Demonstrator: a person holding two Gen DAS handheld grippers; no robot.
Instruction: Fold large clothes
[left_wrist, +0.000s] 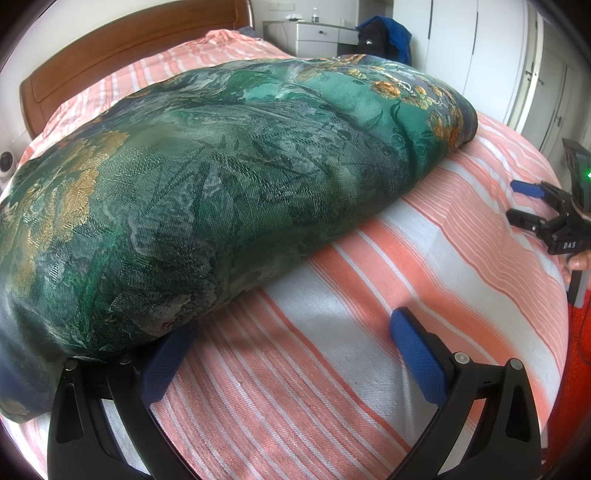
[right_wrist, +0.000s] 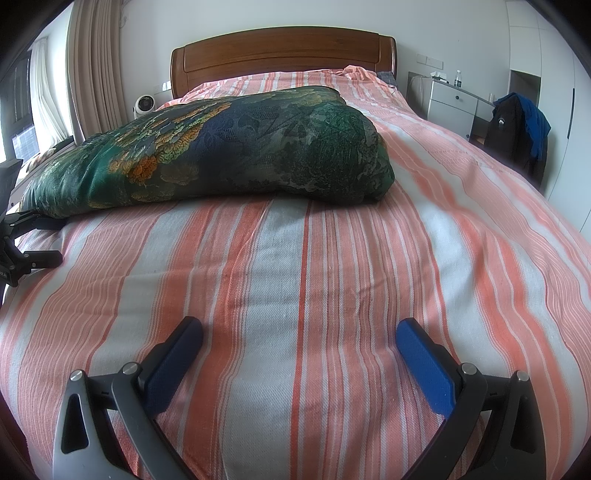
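A thick green quilt with gold and orange flowers lies folded into a bulky bundle on the striped bed; it also shows in the right wrist view. My left gripper is open and empty at the bundle's near edge; its left finger is partly under the quilt's overhang. My right gripper is open and empty over bare bedsheet, well in front of the bundle. It shows at the right edge of the left wrist view. The left gripper shows at the left edge of the right wrist view.
The bed has an orange-and-white striped sheet and a wooden headboard. A white nightstand and a chair draped with dark and blue jackets stand to the right. A small fan and curtains are on the left.
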